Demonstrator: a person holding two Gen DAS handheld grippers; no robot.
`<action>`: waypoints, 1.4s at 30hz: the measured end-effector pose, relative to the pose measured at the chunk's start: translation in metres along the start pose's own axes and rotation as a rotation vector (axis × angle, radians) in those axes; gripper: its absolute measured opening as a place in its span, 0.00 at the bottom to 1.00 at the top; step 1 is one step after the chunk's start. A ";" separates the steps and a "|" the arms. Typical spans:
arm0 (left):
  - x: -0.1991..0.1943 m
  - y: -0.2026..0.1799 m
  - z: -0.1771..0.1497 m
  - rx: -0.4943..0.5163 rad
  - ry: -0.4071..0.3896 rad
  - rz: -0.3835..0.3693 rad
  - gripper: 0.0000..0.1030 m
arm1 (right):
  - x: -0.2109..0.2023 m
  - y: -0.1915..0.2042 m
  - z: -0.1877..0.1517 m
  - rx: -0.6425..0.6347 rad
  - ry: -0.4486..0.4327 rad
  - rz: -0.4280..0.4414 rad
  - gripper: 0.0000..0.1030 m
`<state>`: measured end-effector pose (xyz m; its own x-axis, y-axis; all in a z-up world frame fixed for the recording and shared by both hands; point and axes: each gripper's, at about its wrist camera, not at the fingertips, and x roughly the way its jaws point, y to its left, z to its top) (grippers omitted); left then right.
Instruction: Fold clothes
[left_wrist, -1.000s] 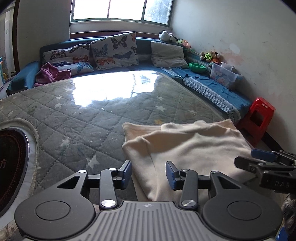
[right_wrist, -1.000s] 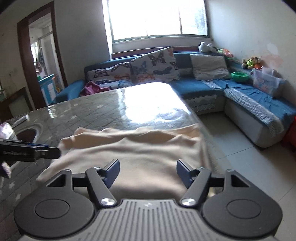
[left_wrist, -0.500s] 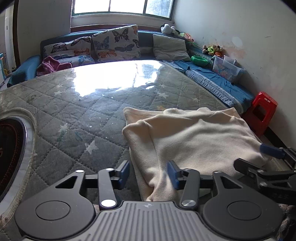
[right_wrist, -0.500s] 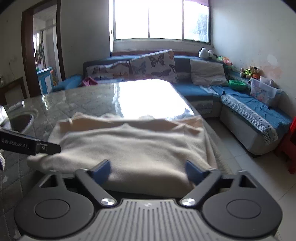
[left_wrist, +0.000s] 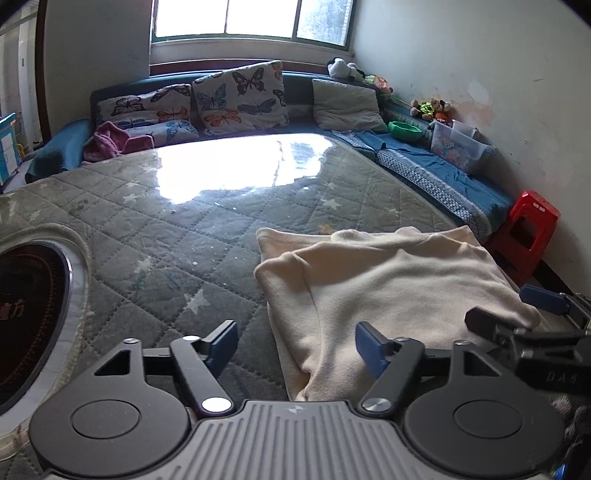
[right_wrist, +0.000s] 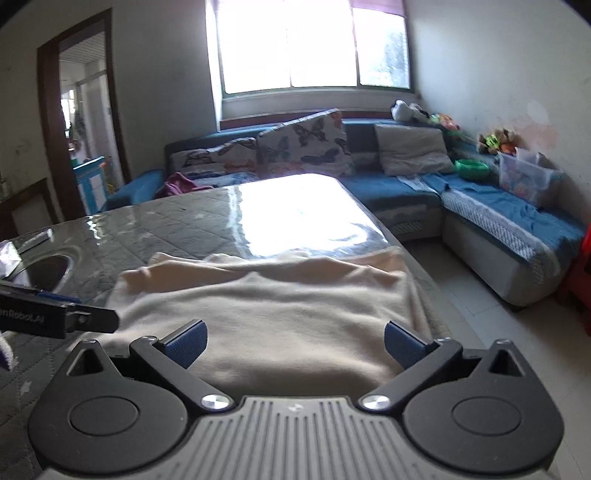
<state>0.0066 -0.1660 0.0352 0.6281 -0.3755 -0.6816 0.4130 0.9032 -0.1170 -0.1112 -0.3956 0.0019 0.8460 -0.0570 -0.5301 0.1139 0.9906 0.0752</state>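
Note:
A cream garment (left_wrist: 388, 288) lies folded on the quilted grey table cover (left_wrist: 166, 236), near the table's right edge. My left gripper (left_wrist: 295, 343) hovers at the garment's near left corner. Its jaws are opening, and the cloth's edge lies between them untouched by the pads. In the right wrist view the garment (right_wrist: 277, 306) spreads out just ahead of my right gripper (right_wrist: 295, 343), which stands wide open over its near edge, gripping nothing. Each gripper shows in the other's view: the right gripper (left_wrist: 517, 314) at the garment's right corner and the left gripper (right_wrist: 74, 317) at its left.
A round black cooktop (left_wrist: 26, 314) is set into the table at the left. A blue sofa with butterfly cushions (left_wrist: 240, 96) and a pink cloth (left_wrist: 114, 142) runs behind and along the right. A red stool (left_wrist: 528, 236) stands on the floor past the table's right edge.
The jaws of both grippers have spread wider. The garment lies in the same place on the table.

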 end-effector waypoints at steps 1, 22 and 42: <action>-0.002 0.000 0.001 0.000 -0.006 0.000 0.74 | -0.001 0.004 -0.001 -0.012 -0.005 -0.005 1.00; -0.028 -0.008 0.010 0.021 -0.056 0.031 0.95 | 0.007 0.024 -0.018 -0.066 0.051 -0.022 1.00; -0.029 -0.020 0.014 0.058 -0.056 0.050 1.00 | 0.009 0.004 0.021 -0.097 0.043 -0.042 1.00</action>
<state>-0.0107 -0.1763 0.0678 0.6841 -0.3429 -0.6438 0.4170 0.9080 -0.0406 -0.0924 -0.3952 0.0156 0.8181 -0.0954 -0.5671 0.0960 0.9950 -0.0288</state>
